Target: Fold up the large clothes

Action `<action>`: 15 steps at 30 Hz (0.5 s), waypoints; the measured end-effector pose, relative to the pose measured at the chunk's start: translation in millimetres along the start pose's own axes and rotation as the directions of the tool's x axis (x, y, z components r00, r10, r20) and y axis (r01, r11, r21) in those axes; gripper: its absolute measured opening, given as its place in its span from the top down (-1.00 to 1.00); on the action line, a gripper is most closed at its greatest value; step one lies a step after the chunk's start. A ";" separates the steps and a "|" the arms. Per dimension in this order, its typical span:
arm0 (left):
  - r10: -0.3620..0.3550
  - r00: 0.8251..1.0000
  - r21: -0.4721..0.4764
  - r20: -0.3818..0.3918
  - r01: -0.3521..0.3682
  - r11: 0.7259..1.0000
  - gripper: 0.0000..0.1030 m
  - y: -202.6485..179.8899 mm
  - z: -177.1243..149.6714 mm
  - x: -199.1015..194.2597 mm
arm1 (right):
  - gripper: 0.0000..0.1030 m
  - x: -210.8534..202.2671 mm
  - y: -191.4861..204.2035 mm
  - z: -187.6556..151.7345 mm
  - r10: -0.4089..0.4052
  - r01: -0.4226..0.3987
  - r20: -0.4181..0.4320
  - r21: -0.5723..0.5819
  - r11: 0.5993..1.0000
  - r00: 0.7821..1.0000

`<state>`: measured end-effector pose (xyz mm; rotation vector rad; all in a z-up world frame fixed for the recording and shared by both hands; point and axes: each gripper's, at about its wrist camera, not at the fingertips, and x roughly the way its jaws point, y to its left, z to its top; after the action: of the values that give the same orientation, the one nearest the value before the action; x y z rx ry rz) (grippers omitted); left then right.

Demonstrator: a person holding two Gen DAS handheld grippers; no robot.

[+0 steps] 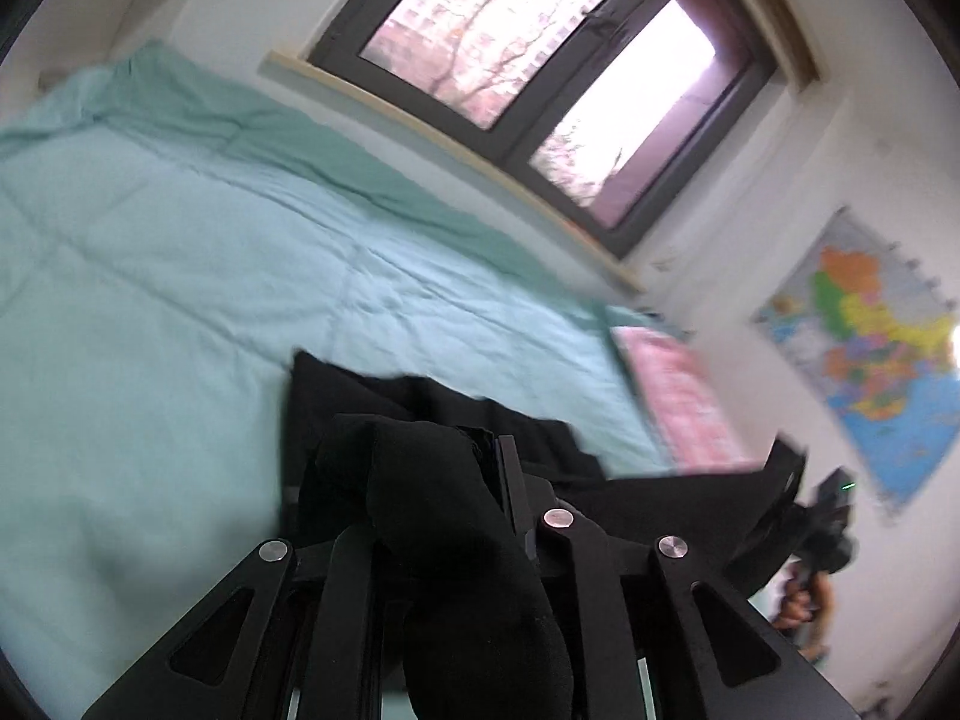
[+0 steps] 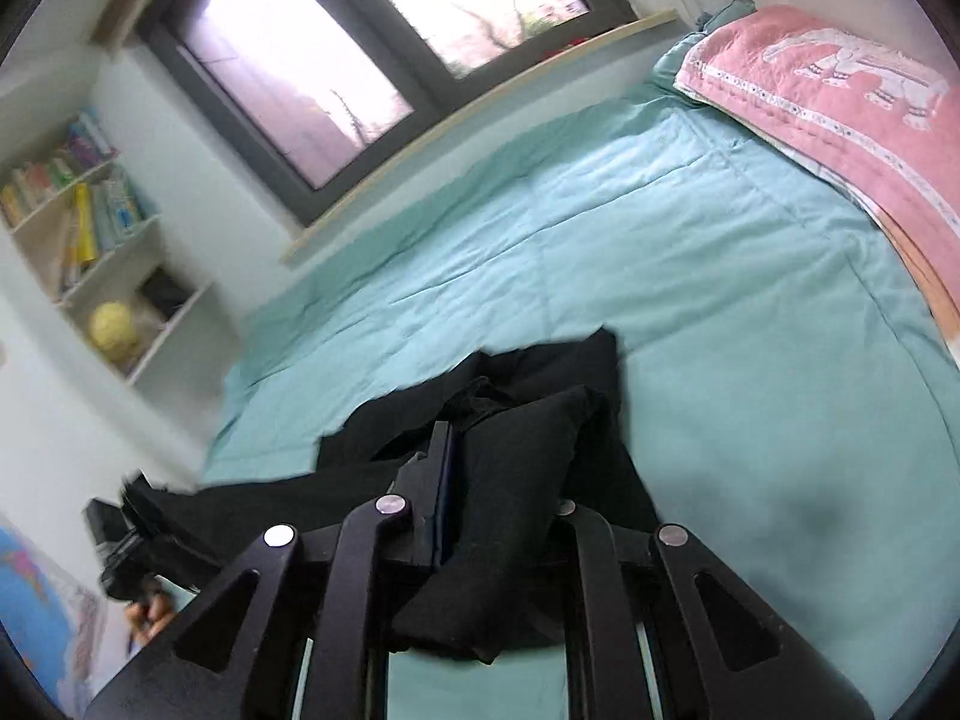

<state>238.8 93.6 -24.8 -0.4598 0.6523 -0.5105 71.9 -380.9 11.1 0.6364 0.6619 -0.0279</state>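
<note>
A large black garment [image 1: 456, 414] hangs over the light teal bed cover [image 1: 180, 276], stretched between my two grippers. My left gripper [image 1: 444, 462] is shut on a bunched black edge that drapes over its fingers. In the left wrist view the right gripper [image 1: 822, 510] shows at the far right, holding the other end. My right gripper [image 2: 498, 438] is shut on a black fold [image 2: 516, 480]. The far part of the garment [image 2: 558, 360] rests on the bed [image 2: 720, 276]. The left gripper [image 2: 132, 546] shows at lower left.
A pink elephant-print blanket [image 2: 840, 96] lies at the bed's head end. A dark-framed window [image 1: 540, 60] runs along the far side of the bed. A white bookshelf [image 2: 90, 228] stands at the foot. A map poster [image 1: 876, 348] hangs on the wall.
</note>
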 end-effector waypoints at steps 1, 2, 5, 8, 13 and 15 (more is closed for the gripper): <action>0.050 0.999 0.017 0.000 -0.050 0.999 0.66 1.8 2.1 17.7 | 0.71 11.2 -2.3 8.6 -0.022 0.022 0.001 -0.002 1.000 1.000; 0.105 0.994 0.035 -0.003 -0.105 0.994 0.66 4.8 3.4 36.0 | 0.71 37.2 -5.4 13.2 -0.069 0.069 0.001 -0.011 0.998 0.998; 0.232 0.972 0.066 -0.045 -0.229 0.971 0.65 22.1 0.1 97.4 | 0.69 97.3 -17.8 17.4 -0.188 0.187 -0.025 -0.049 0.981 0.982; 0.271 0.952 0.039 -0.140 -0.268 0.963 0.63 51.0 -11.8 153.7 | 0.69 159.4 -31.7 8.5 -0.273 0.264 -0.099 -0.097 0.960 0.957; 0.255 0.944 0.003 -0.211 -0.260 0.966 0.62 79.0 -24.9 189.8 | 0.68 224.5 -50.4 -18.5 -0.339 0.318 -0.170 -0.140 0.938 0.925; 0.247 0.948 0.003 -0.203 -0.251 0.968 0.62 83.6 -28.2 193.2 | 0.68 232.3 -54.5 -22.4 -0.335 0.316 -0.157 -0.131 0.940 0.929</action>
<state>376.6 40.7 -177.4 -0.3422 0.8993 -0.3114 232.1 -372.6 -167.0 0.4258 0.9318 -0.2476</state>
